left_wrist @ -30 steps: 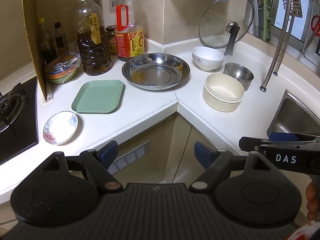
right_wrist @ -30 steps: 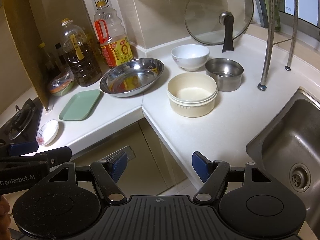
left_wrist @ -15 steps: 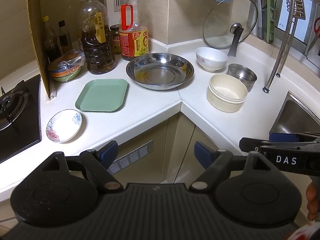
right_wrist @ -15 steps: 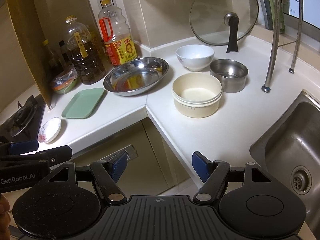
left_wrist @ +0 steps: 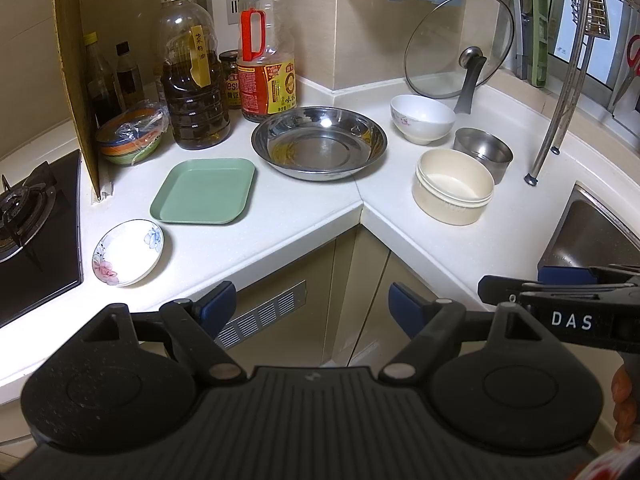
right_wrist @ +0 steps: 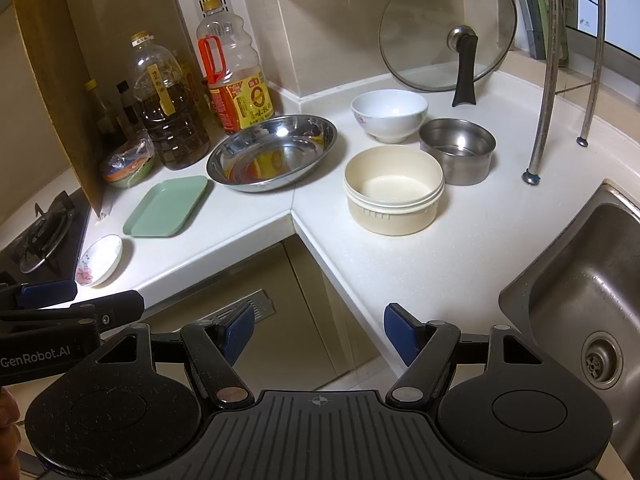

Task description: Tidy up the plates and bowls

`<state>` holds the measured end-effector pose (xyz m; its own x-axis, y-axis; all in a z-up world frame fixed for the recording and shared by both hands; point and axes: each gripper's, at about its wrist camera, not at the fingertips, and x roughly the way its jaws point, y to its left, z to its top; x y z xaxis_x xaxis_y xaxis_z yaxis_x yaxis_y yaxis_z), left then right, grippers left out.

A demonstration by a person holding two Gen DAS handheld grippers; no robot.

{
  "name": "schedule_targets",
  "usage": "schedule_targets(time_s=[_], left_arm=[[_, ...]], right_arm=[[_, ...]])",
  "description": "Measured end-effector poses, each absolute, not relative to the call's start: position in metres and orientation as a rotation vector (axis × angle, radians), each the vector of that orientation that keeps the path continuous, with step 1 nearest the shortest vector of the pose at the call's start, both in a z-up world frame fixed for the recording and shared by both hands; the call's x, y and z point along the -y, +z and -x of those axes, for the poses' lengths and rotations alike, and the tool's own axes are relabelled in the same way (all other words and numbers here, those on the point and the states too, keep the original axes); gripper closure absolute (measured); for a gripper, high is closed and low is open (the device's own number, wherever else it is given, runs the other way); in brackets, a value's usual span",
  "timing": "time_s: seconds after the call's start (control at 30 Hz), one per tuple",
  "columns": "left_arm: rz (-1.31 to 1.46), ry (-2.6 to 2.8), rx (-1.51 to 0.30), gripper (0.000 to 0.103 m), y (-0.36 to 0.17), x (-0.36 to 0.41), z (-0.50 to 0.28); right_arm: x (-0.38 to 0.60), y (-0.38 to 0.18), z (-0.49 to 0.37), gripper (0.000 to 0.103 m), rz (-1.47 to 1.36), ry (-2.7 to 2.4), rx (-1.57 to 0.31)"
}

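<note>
On the white corner counter stand a small floral saucer (left_wrist: 127,251), a green square plate (left_wrist: 204,191), a wide steel basin (left_wrist: 319,142), a white bowl (left_wrist: 422,118), a cream bowl (left_wrist: 454,186) and a small steel bowl (left_wrist: 483,153). They show in the right wrist view too: saucer (right_wrist: 99,260), green plate (right_wrist: 166,206), basin (right_wrist: 272,152), white bowl (right_wrist: 389,114), cream bowl (right_wrist: 394,189), steel bowl (right_wrist: 457,150). My left gripper (left_wrist: 312,306) is open and empty, short of the counter edge. My right gripper (right_wrist: 320,328) is open and empty, also off the counter.
Oil bottles (left_wrist: 194,76) and a wrapped stack of coloured bowls (left_wrist: 130,136) stand at the back left. A glass lid (left_wrist: 458,46) leans on the wall. A gas hob (left_wrist: 28,208) lies left, a sink (right_wrist: 592,292) right. A rack leg (right_wrist: 544,92) stands by the sink.
Both grippers have drifted slightly, so the counter sits a little lower and nearer in view. Both stay open and empty; no dish has moved.
</note>
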<state>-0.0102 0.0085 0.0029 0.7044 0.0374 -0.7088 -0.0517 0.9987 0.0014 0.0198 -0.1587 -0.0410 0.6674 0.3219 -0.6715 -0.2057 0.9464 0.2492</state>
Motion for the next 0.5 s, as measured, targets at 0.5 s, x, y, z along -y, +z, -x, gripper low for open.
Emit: schedule_targets(time_s=[0.5], left_arm=[[0.021,0.058,-0.784,0.021,0.003,-0.0097,0.0122]], right_arm=[[0.157,-0.0403,-0.0192,0.031,-0.151,0.306,-0.784]])
